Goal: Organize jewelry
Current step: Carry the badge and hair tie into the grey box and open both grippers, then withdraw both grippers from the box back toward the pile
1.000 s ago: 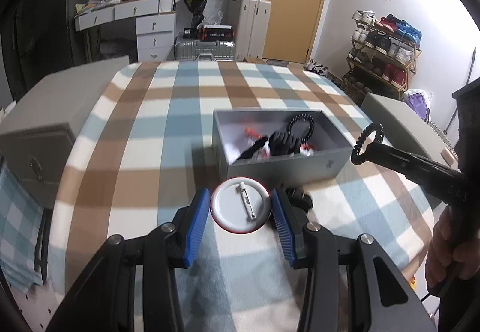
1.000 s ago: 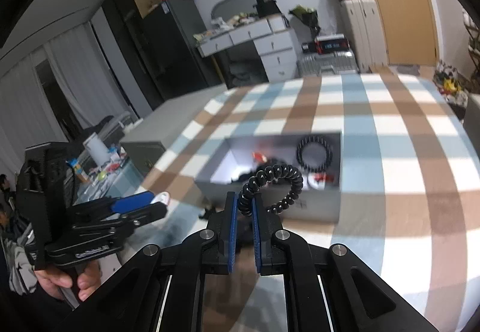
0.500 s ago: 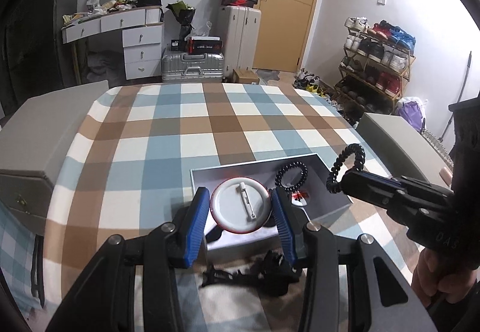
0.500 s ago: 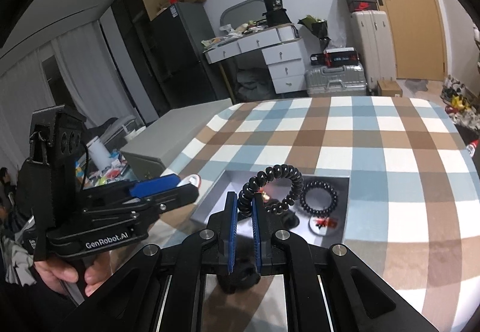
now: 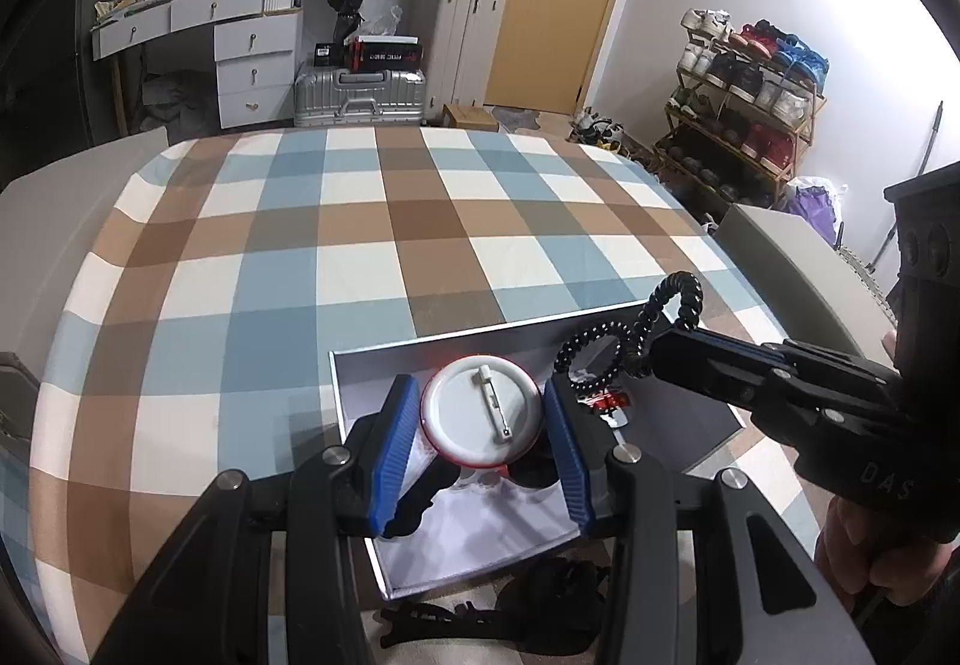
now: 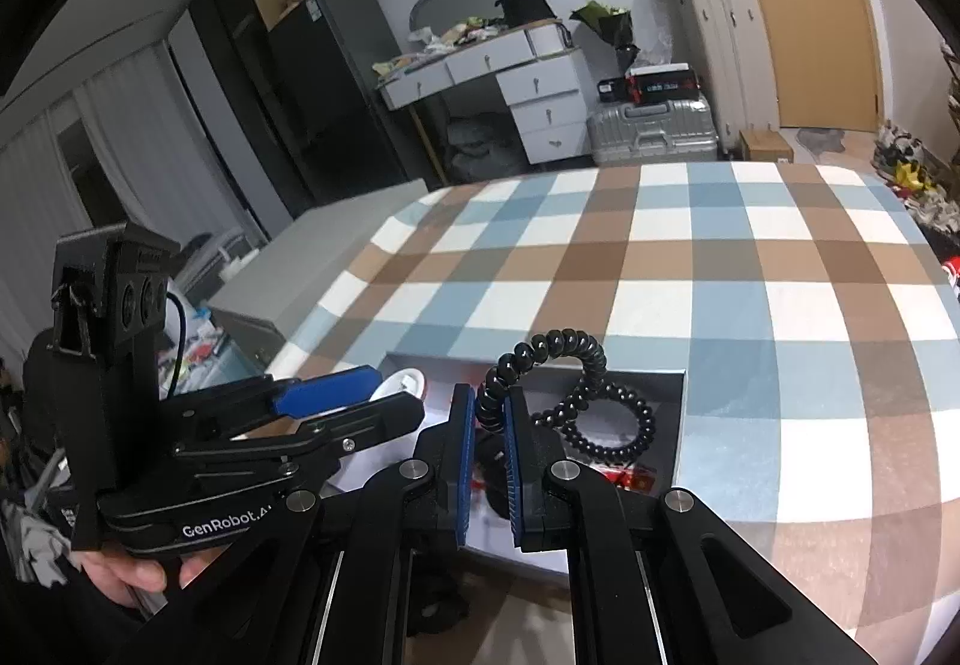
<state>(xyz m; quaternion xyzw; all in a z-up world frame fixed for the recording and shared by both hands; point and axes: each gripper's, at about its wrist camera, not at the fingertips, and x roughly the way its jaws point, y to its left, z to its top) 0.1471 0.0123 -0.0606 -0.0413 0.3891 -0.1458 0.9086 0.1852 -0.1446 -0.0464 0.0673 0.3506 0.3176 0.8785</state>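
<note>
My left gripper (image 5: 483, 416) is shut on a round white pin badge (image 5: 483, 410) with a red rim, back side up, held over the open grey box (image 5: 354, 383). My right gripper (image 6: 487, 413) is shut on a black coiled hair tie (image 6: 555, 350), also held over the box (image 6: 681, 425); it shows in the left wrist view (image 5: 672, 305) too. Inside the box lie a black bead bracelet (image 6: 624, 425), a small red item (image 5: 606, 401) and dark pieces partly hidden by the grippers.
The box sits near the front edge of a table with a blue, brown and white checked cloth (image 5: 384, 221). Black items (image 5: 540, 605) lie on the cloth in front of the box. A grey case (image 6: 336, 251) stands at the left, another (image 5: 792, 257) at the right.
Both grippers have moved forward and over the box with their items still held; the box now lies directly beneath them instead of ahead.
</note>
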